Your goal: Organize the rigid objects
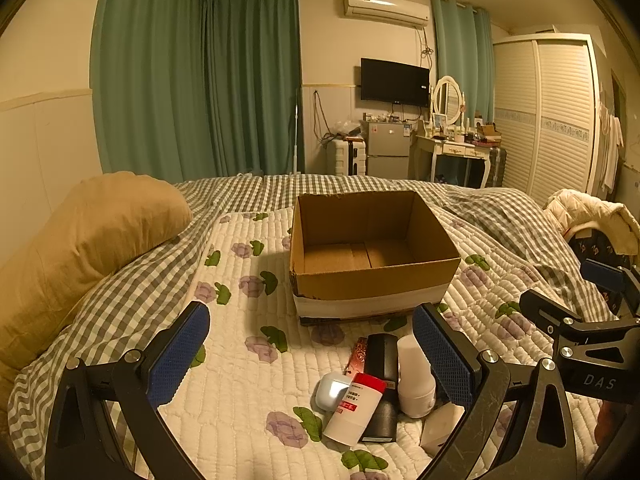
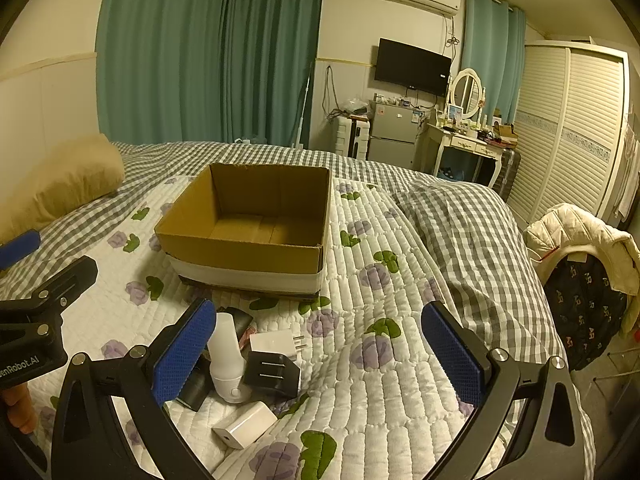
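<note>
An open, empty cardboard box (image 1: 372,272) (image 2: 248,248) stands on the quilted bed. In front of it lies a cluster of small objects: a white bottle with a red cap (image 1: 354,408), a white earbud case (image 1: 330,390), a long black case (image 1: 382,364), a white frosted bottle (image 1: 414,376) (image 2: 226,356), a black charger (image 2: 272,374), a white plug adapter (image 2: 274,342) and a white charger block (image 2: 244,424). My left gripper (image 1: 312,356) is open and empty above the cluster. My right gripper (image 2: 320,352) is open and empty, just right of the cluster.
A tan pillow (image 1: 88,232) lies at the left. A bunched checked duvet (image 2: 464,232) lies to the right of the box. A chair with a white jacket (image 2: 580,240) stands by the bed's right edge. The other gripper shows at each view's side (image 1: 584,332).
</note>
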{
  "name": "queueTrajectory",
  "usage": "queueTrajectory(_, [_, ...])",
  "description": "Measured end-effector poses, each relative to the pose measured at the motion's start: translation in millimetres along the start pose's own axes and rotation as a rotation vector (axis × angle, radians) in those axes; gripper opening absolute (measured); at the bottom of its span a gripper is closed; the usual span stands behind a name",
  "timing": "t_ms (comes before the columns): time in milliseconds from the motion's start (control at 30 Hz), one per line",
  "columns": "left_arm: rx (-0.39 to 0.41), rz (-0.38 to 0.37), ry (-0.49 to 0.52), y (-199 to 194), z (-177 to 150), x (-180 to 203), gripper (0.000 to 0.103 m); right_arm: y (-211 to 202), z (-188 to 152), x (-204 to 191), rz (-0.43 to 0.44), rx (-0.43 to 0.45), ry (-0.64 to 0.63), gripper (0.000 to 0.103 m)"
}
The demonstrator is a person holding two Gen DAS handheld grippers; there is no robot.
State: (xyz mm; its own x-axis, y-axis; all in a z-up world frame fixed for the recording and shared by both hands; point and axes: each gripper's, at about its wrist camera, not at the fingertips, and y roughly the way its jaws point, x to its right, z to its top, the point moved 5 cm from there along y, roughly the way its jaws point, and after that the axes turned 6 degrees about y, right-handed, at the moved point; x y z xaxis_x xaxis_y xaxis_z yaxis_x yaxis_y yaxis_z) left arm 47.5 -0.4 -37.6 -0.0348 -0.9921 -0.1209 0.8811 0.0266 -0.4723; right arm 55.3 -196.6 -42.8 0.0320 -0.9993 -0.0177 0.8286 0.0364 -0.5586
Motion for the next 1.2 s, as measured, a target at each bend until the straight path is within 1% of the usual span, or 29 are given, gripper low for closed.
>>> queueTrajectory(1200, [-0.004,-0.003,0.004,0.1,2.5,-0.5,0.103,3.6,0.5,-6.5,0.0,-0.011,-0.013,0.103])
